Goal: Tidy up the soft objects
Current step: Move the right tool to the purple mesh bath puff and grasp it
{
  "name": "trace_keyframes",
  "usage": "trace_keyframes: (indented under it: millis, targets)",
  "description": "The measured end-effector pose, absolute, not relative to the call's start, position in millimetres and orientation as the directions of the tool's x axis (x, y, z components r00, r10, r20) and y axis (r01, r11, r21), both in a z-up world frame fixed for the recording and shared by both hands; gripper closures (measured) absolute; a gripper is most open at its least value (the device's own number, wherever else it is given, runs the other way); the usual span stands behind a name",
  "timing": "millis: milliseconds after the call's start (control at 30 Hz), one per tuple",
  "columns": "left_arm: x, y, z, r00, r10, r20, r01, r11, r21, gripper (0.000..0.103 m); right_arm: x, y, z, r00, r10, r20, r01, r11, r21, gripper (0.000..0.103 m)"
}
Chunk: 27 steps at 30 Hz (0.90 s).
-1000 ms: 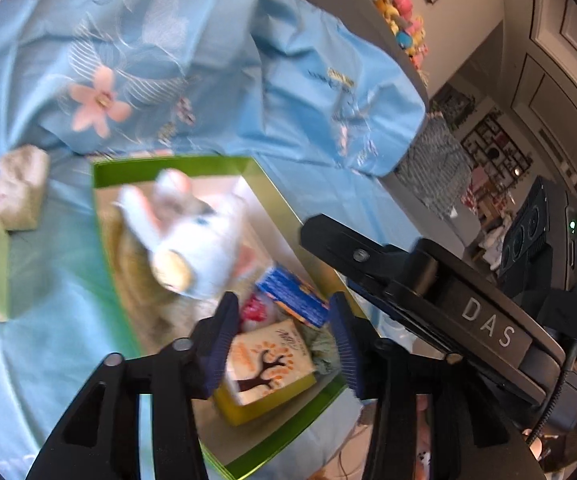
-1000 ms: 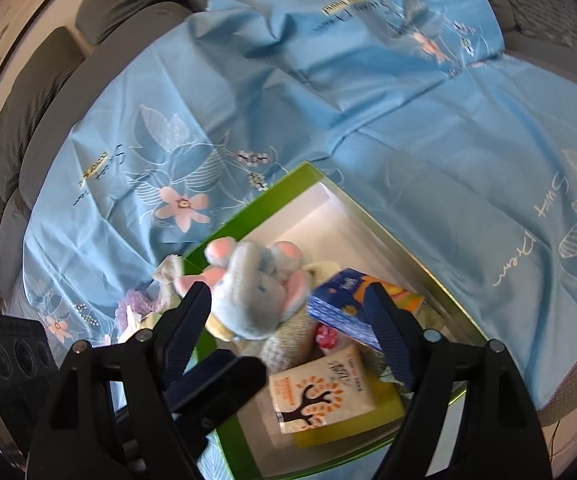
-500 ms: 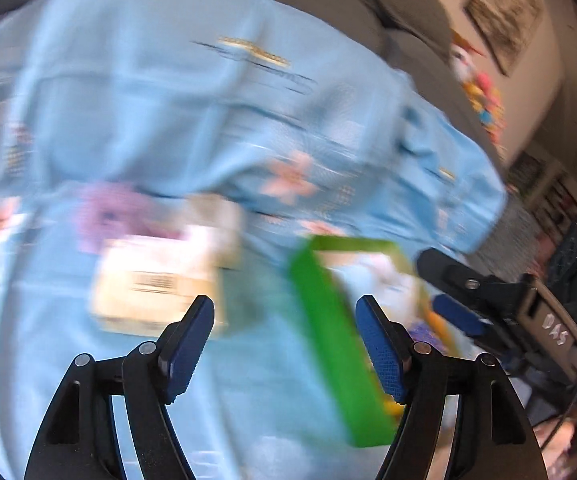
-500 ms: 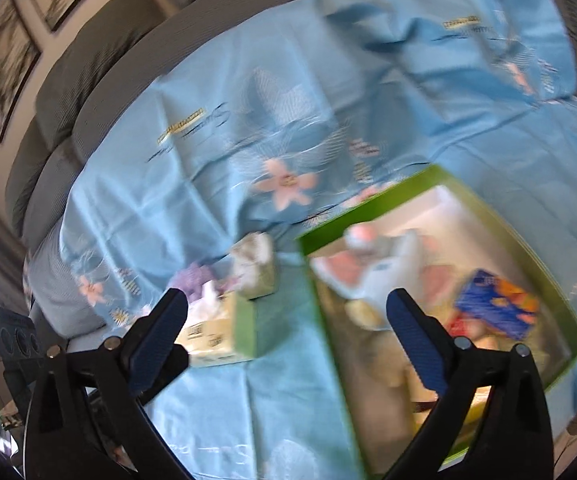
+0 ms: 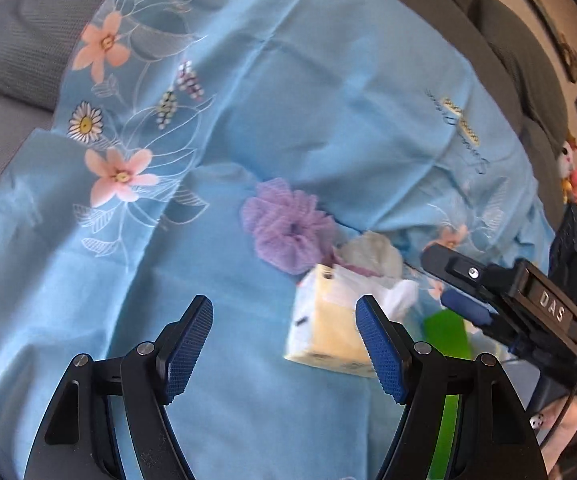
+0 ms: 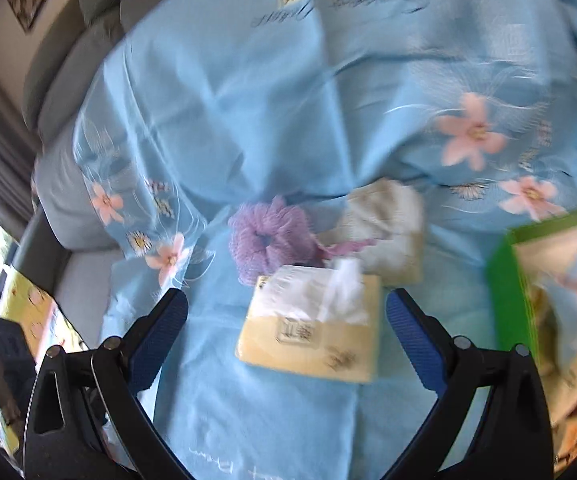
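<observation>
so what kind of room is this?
Likely a home living room: grey sofa cushions under a blue floral sheet, framed pictures on the wall, plush toys at the far end.

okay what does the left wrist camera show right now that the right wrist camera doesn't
Only the left wrist view shows the right gripper from the side and toys on the sofa back. Only the right wrist view shows inside the green box, with blurred contents. Both show the yellow tissue pack, purple mesh puff, cream cloth and blue floral sheet.
</observation>
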<state>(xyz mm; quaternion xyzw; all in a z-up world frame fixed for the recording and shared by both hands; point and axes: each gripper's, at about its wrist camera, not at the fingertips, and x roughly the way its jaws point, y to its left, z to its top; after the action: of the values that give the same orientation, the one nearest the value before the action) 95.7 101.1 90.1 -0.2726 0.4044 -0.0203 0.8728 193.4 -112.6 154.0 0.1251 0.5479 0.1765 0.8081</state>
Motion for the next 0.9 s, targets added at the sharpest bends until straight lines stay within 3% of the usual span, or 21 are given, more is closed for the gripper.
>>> trace_keyframes:
  millis: [233, 300, 533, 633, 667, 700, 900]
  targets:
    - [111.2, 126.2, 57.8, 0.644, -0.240, -0.726, -0.247, 0.834, -0.494, 0.029, 249.1, -37.2, 104.9, 0.182, 0.392, -0.902, -0.219, 0.910, 0.351, 0.016]
    - [110.8, 132.9, 48.3, 0.632, -0.234, -0.738, -0.269, 0.828, -0.493, 0.029, 258.2, -17.8, 91.9, 0.156, 0.376, -0.913, -0.240, 0.912, 0.334, 0.031]
    - [102.3, 147.1, 32.2, 0.610, -0.211, -0.764, -0.310, 0.823, -0.475, 0.029, 272.8, 15.3, 41.4, 0.094, 0.303, -0.948, -0.236, 0.932, 0.275, 0.054]
    - [99.4, 148.1, 30.7, 0.609, -0.208, -0.766, -0.309, 0.827, -0.470, 0.029, 274.4, 20.3, 32.2, 0.112, 0.264, -0.958, -0.251, 0.940, 0.230, 0.073]
    - [98.3, 148.3, 31.1, 0.609, -0.206, -0.766, -0.310, 0.827, -0.469, 0.029, 273.6, 20.8, 32.3, 0.125, 0.255, -0.959, -0.260, 0.941, 0.216, 0.087]
    - [96.3, 148.6, 32.1, 0.610, -0.204, -0.766, -0.312, 0.826, -0.469, 0.029, 273.7, 20.9, 33.2, 0.131, 0.256, -0.958, -0.262, 0.941, 0.215, 0.092]
    - [77.5, 151.7, 45.4, 0.631, -0.182, -0.754, -0.323, 0.822, -0.469, 0.029, 252.4, 3.4, 81.0, 0.152, 0.431, -0.889, -0.279, 0.882, 0.380, 0.096]
